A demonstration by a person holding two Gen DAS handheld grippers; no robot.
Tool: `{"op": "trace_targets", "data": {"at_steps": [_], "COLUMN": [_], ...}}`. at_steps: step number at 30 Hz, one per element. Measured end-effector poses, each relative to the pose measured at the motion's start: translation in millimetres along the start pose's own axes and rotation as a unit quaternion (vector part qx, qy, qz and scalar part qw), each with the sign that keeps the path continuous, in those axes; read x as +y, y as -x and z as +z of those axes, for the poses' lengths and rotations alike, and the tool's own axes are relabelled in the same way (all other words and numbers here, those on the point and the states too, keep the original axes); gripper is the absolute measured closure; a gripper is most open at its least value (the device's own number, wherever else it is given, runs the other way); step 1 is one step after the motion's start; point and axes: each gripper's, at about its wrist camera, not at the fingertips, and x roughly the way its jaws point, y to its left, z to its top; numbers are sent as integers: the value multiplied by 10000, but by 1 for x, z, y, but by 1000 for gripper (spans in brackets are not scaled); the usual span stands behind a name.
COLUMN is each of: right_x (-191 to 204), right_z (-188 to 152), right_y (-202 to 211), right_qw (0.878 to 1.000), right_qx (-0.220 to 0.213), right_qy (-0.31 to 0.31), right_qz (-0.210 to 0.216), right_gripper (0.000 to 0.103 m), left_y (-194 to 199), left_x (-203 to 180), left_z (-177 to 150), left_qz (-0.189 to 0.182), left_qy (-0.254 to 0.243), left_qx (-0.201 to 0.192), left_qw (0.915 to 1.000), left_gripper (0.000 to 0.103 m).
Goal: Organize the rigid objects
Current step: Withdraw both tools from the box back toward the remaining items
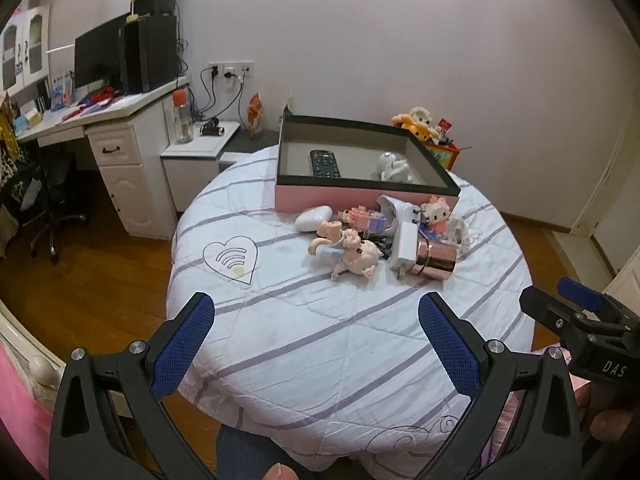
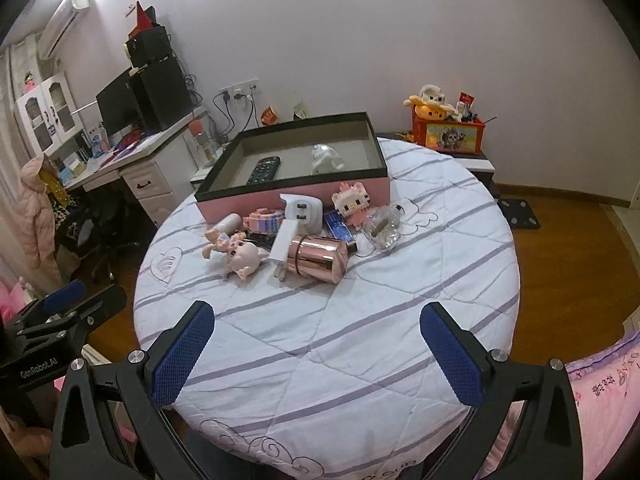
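On the round table (image 1: 320, 340), covered with a white quilted cloth with purple stripes, the whole near half is bare, so there's plenty of open room between the grippers and the clutter. The table's edge drops off to wood floor (image 1: 100, 272) on the left and right.

At the far side sits a shallow pink box (image 2: 292, 196) with a dark rim, open on top, with a black remote (image 2: 264, 170) and a white figurine (image 2: 326, 160) lying inside. Just in front of the box's near wall is a jumbled pile: a shiny rose-gold can (image 2: 320, 258) on its side, a white charger (image 2: 282, 244) leaning against it, a pink doll (image 2: 240, 254) lying flat to the left, a block-built cat (image 2: 352, 200), a glass jar (image 2: 380, 226) at the right, and a white plug (image 2: 302, 210) touching the box.

The left gripper (image 1: 316, 344) and right gripper (image 2: 318, 348) both hang over the near edge, fingers spread wide and holding nothing, well apart from the pile.
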Motion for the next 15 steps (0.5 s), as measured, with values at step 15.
{"op": "trace_targets", "data": {"at_steps": [15], "right_x": [-4], "right_z": [7], "right_y": [-28], "right_qw": [9995], "right_qx": [256], "right_qy": [-91], "right_qz": [-142], "right_gripper": [0], "left_y": [-48], "left_x": [-11], "left_z": [9], "left_qz": [-37], "left_qy": [-230], "left_qx": [199], "left_qw": [9995], "left_gripper": [0]}}
